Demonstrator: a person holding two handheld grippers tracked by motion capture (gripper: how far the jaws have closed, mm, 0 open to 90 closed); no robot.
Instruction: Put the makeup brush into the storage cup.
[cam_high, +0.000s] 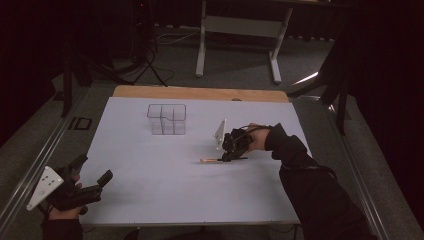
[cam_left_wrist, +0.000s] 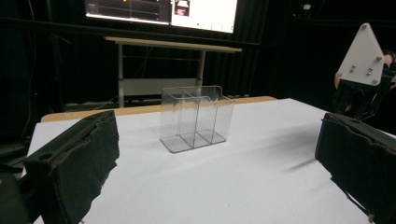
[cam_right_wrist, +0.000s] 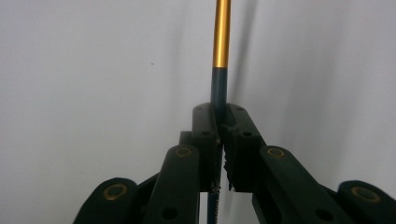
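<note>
High view: a pen (cam_high: 220, 160) is clamped in the shut right gripper (cam_high: 234, 153) just over the white table (cam_high: 150, 180), seemingly for carrying to the clear organizer (cam_high: 167, 119) beyond, while the left gripper (cam_high: 92, 189) is held wide open, empty, near the front-left edge.

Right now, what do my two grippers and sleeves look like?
Both grippers are black, each topped by a pale three-cornered plate. The left gripper has two broad, black-padded jaws. The right gripper has slim linked arms with brass-coloured pivot rivets, and a dark cable loops from it. Both sleeves are dark.
</note>
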